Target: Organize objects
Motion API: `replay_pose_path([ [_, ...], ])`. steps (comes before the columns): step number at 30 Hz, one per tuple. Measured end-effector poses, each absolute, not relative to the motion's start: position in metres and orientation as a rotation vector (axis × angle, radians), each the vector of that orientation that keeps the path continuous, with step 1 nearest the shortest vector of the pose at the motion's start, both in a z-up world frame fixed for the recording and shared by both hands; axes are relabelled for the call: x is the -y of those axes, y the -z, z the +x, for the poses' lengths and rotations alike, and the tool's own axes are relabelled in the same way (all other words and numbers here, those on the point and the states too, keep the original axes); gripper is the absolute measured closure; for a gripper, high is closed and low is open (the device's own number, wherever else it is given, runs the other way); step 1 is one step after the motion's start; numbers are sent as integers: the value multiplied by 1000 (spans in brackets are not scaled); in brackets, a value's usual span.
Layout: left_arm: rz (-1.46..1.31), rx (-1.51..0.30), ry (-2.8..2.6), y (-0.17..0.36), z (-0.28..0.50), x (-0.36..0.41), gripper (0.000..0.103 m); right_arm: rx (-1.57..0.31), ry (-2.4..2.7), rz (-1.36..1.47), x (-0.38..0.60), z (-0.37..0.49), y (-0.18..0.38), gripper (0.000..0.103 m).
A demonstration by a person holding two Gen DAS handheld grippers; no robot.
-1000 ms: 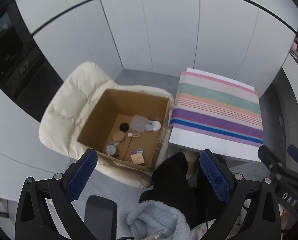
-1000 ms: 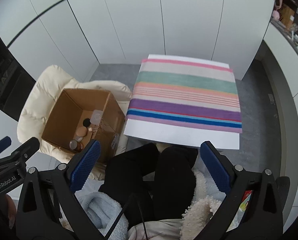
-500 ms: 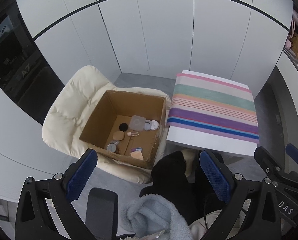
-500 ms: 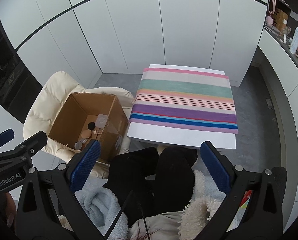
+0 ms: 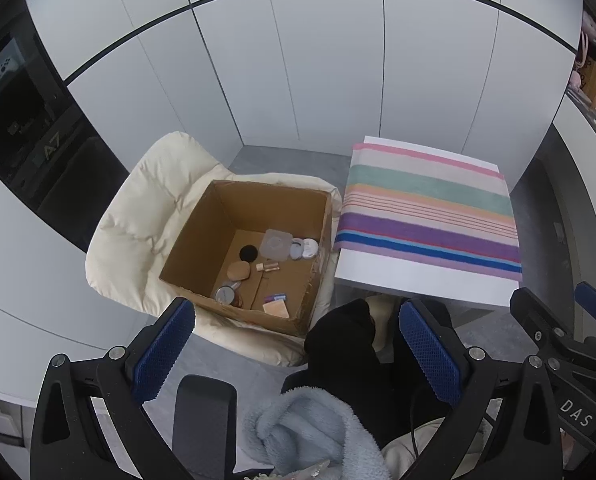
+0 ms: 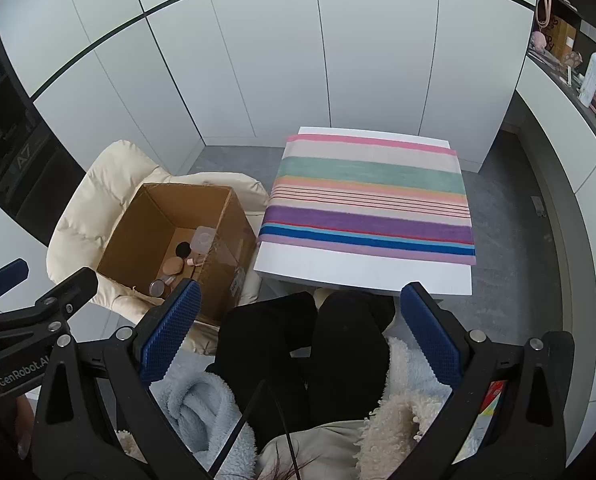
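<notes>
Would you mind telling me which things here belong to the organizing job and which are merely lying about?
For the job:
cardboard box
round sponge
clear square case
small jar
striped table

Lying about:
cream padded chair
pale blue fleece
white cabinets

White wall panels [image 6: 281, 60] (grey floor [image 6: 510, 216]), cream chair [image 5: 145, 216].

white table [image 6: 362, 276], striped cloth [image 6: 372, 204] on top
</notes>
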State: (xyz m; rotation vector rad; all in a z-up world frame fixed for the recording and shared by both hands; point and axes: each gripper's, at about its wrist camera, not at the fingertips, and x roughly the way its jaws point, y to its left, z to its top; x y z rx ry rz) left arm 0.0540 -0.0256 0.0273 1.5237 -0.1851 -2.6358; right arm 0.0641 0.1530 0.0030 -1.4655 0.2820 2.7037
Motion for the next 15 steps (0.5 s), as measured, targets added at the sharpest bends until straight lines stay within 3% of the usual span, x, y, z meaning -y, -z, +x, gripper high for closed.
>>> replay_pose_path([
  [15,1523,163,2638,-27,54,28,0,-262,-2708,-1463,-148,63,0,2],
])
